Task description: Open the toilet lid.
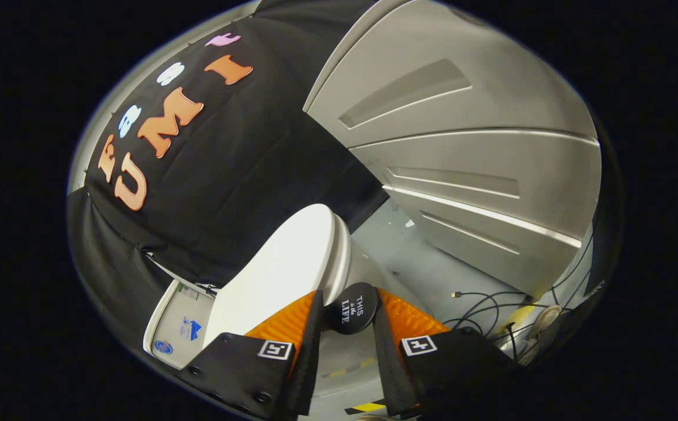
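Gripper (348, 313) fingers clamp round black knob (352, 308) | toilet lid (283, 272) partly raised beside it | risk: knob slips out, lid slams down

The gap between the gripper (348, 313) fingers is taken up by a round black knob (352, 308) fixed at the edge of the white toilet lid (283, 275). Beyond it, bare grey floor (415, 257) is seen. That floor is hemmed by grey panelled doors (462, 152); black cables (485, 310) are strewn nearby.
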Tool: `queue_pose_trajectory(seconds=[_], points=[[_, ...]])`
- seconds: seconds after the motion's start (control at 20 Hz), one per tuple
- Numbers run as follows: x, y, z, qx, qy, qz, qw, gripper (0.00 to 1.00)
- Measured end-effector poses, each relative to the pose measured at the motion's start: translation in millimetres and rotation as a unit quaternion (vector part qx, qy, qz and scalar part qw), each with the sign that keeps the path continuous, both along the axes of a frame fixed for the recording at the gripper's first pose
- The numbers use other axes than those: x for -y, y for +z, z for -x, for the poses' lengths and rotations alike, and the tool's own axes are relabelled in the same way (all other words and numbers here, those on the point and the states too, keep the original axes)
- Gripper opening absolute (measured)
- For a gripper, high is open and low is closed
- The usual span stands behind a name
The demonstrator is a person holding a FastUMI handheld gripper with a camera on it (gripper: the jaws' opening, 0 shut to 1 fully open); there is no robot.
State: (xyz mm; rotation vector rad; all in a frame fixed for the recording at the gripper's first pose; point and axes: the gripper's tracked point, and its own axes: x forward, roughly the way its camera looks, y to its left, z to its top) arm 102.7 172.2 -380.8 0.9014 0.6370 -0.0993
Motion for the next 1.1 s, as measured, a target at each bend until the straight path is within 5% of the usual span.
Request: queue_pose_trajectory(seconds=[0.15, 0.35, 0.65, 1.1], points=[[-1.4, 7.4, 1.5, 0.012, 0.003, -0.011, 1.000, 0.46], [-3.6, 19.5, -2.4, 0.016, 0.004, -0.016, 1.000, 0.20], [-3.1, 67.0, -15.9, 0.061, 0.017, 0.039, 0.997, 0.19], [-13.9, 165.2, -67.1, 0.140, 0.027, 0.178, 0.974, 0.16]])
